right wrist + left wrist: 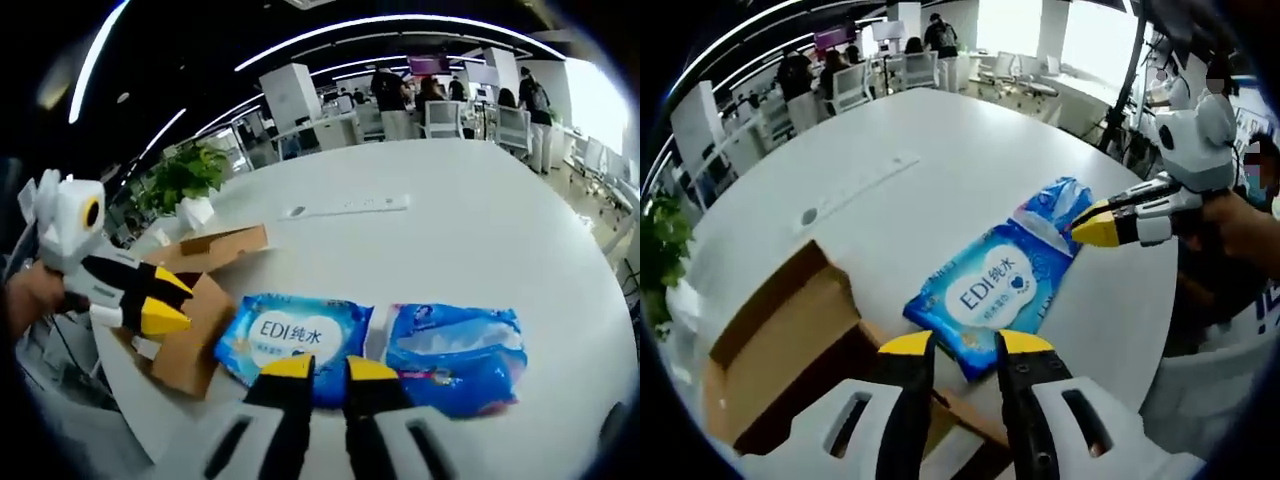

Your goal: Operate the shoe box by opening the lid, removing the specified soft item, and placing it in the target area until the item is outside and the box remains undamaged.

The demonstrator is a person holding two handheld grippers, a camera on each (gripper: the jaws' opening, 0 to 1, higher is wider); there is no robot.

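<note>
**A:** So where's the wipes pack [1002,283]? Out of the box?

**B:** Yep — lying flat on the white table [940,140], just past the box [790,350]. Blue pack, "EDI" on the label. In the left gripper view it sits dead centre, with the open cardboard box down at 8 o'clock, lid flap tipped back. In the right gripper view the pack [370,345] stretches from centre out to 4 o'clock, and the box [200,290] is at 9 o'clock from it.

**A:** And the tongs?

**B:** Left gripper [965,345] has its yellow tips at a narrow gap, right at the near edge of the pack — can't tell if they pinch it or just hover over it. Right gripper [328,368] looks the same, narrow gap at the pack's near edge, grip unclear. From the left gripper view the right one [1095,230] comes in at 3 o'clock, tips together at the pack's far end.

**A:** Anything else around?

**B:** A long white power strip [345,207] farther along the table, a potted plant [180,178] at 10 o'clock, office chairs and people way back.
</note>
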